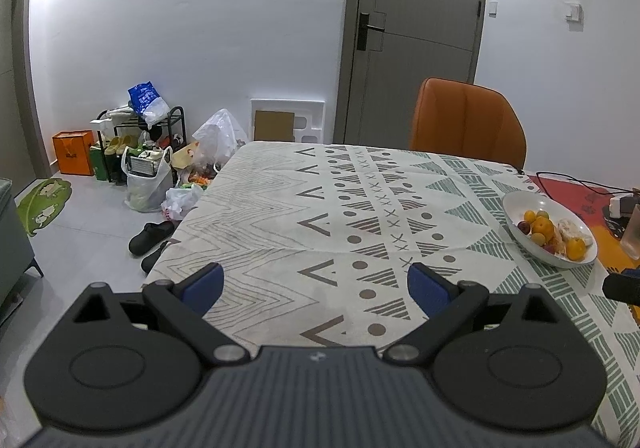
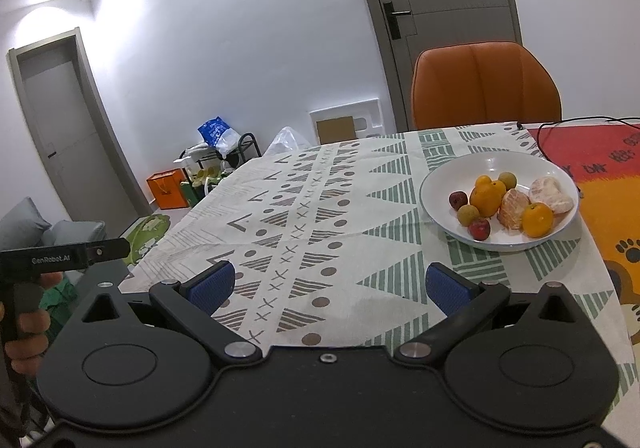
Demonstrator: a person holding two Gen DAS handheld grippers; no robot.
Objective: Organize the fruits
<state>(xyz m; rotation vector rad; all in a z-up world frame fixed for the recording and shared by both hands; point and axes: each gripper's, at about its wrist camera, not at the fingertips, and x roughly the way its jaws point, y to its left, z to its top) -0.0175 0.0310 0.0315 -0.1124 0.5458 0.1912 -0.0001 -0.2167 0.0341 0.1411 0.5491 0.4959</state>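
Note:
A white bowl (image 2: 440, 184) stands on the patterned tablecloth, at the right in both views (image 1: 516, 204). It holds oranges (image 2: 486, 196), peeled orange segments (image 2: 550, 194), small dark red fruits (image 2: 479, 229) and small greenish-brown fruits (image 2: 468, 215). My right gripper (image 2: 330, 282) is open over the cloth, short of the bowl and to its left, with nothing between its blue pads. My left gripper (image 1: 316, 284) is open too, over the middle of the table, far left of the bowl. The other gripper's body (image 2: 48, 258) shows at the left edge, held by a hand (image 2: 30, 328).
An orange chair (image 2: 486, 86) stands behind the table's far edge. A red and orange mat (image 2: 600, 168) with a black cable (image 2: 560, 126) covers the table's right side. Bags, shoes and a rack (image 1: 140, 152) crowd the floor to the left. A grey door (image 1: 416, 28) is behind.

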